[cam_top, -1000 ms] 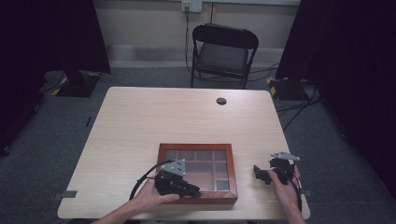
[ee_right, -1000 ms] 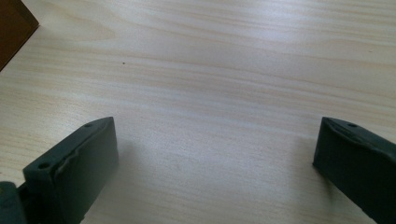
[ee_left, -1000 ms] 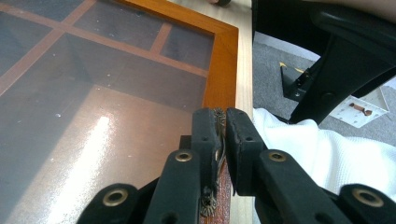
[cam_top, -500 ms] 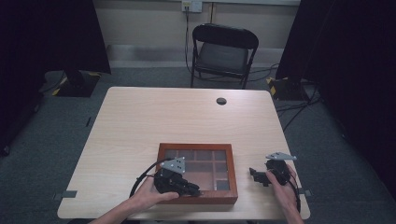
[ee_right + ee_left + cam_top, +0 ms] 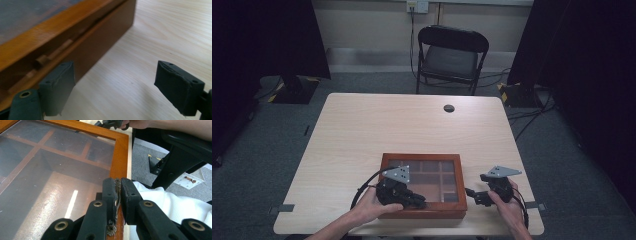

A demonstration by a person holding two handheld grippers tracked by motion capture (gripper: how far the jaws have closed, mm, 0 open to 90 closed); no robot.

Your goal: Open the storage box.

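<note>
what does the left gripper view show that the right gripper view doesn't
Left gripper view alone: the left hand-held gripper shut on the brass clasp, the glass lid with dividers under it, white cloth, and the other hand far off.

Right gripper view alone: the right hand-held gripper, jaws apart with nothing between them, the box's side, and a hinge.

Both: the box's orange wooden frame and the pale table.
</note>
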